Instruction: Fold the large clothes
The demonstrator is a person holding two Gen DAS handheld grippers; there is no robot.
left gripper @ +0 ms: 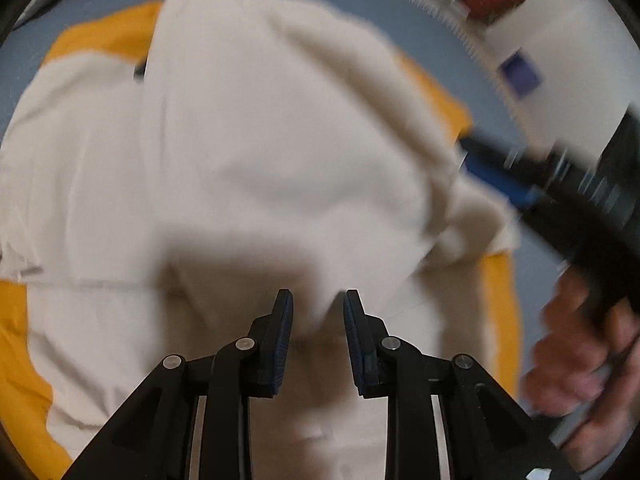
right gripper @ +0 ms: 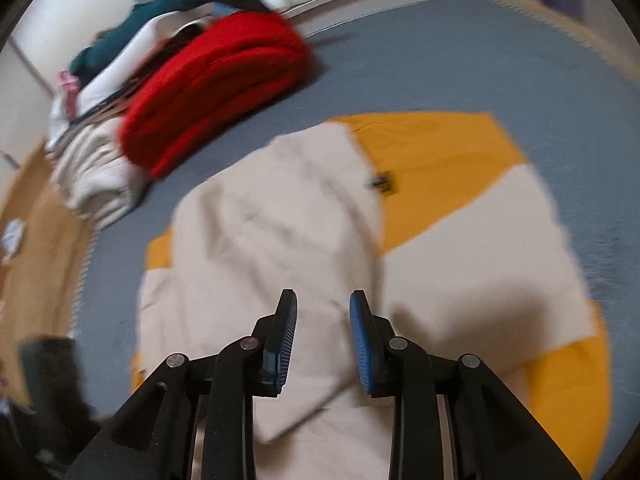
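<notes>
I'm looking down at the big cream-and-yellow cloth garment, and it's lying spread on the grey-blue carpeted floor, right under both of my tools. One cream panel is already lying folded over the middle, with its long edge running up the centre in the right wrist view, so I'm judging a first fold is in. Yellow fabric is still peeking out on both sides and at the far end, so the piece is nowhere near a compact bundle yet.

My left tongs are standing slightly apart above the cream cloth, and I'm seeing nothing pinched between the pads: they're empty. My right tongs are likewise parted, hovering over the folded edge, pads clear of the fabric as far as the blur lets me tell. From the left wrist camera I'm also catching the right tool's dark body and the hand holding it, off at the garment's right edge, heavily smeared.

Further back, a folded red thick garment is sitting on a stack of white and dark clothes, so I'm reckoning some pieces are already done and piled.

What's left here, as I read it: bringing in the other side, then folding the length down, and moving this one over to the pile.
</notes>
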